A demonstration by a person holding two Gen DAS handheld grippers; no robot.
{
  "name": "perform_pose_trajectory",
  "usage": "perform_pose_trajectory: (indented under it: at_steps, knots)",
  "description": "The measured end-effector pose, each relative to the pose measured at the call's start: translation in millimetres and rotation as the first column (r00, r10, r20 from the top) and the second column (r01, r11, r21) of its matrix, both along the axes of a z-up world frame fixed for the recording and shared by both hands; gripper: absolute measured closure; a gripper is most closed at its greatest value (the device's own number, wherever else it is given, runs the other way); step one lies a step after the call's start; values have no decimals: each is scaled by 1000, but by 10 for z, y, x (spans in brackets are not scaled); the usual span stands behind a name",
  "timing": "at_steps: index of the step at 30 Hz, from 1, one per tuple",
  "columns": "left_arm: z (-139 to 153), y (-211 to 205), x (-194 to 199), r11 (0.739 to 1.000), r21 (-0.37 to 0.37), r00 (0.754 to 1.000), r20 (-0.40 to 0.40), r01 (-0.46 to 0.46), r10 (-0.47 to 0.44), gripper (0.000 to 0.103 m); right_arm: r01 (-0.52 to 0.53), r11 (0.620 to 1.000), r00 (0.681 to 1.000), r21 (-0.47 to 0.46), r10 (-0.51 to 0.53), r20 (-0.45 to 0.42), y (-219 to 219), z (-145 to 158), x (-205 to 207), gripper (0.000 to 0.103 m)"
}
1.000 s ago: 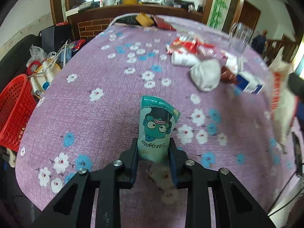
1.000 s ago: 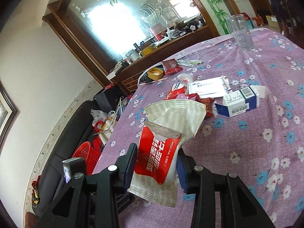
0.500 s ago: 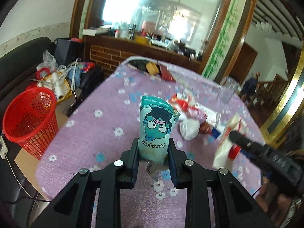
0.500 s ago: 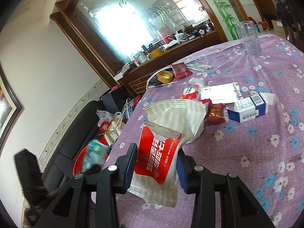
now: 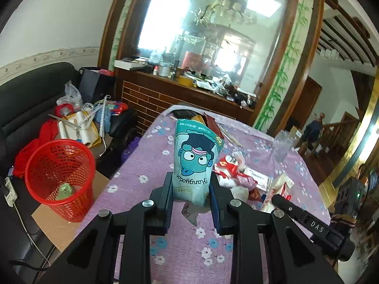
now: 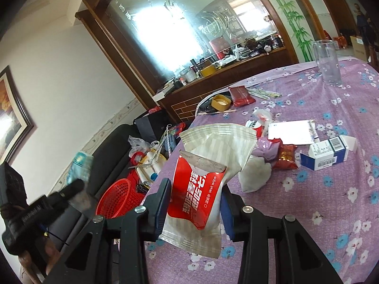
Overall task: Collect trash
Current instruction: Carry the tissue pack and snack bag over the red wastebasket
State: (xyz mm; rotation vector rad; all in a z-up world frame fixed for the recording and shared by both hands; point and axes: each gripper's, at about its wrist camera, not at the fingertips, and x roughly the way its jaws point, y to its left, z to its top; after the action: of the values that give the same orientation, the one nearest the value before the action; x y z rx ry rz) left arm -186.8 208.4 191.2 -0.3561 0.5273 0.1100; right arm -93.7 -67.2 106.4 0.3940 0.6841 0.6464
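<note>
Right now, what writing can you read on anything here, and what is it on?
"Hangyodon", upside down: teal snack packet in the left claw.
"Wet wipe": red wet wipe packet in the right claw; its Chinese characters are unclear.
"DAS": right claw's finger.
Blue-white box: print too small.

Bright daylight; blown-out glare on the large wood-framed wall mirror (image 5: 201, 35). Heavy fisheye bending, black vignette corners. Left view sharp; right view shows the black left gripper (image 6: 78, 184) motion-blurred at left edge.
</note>
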Motion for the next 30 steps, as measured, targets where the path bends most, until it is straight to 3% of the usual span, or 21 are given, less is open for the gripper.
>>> perform_pose_trajectory:
  at_steps: [11, 18, 24, 30]
  knots:
    - [79, 346, -221, 996, -29, 996, 29, -82, 83, 74, -80, 997, 996, -3, 80, 48, 279, 144, -5, 61]
    - [152, 662, -310, 985, 4, 985, 27, -172, 172, 74, -176, 984, 982, 0, 176, 64, 685, 192, 27, 61]
    - [66, 1086, -325, 972, 3, 972, 9, -235, 235, 74, -292, 956, 953, -4, 292, 78, 1184, 160, 83, 61]
    - [-143, 1545, -272, 963, -48, 964, -12, -264, 264, 74, -423, 906, 903, 4, 421, 85, 1783, 115, 142, 61]
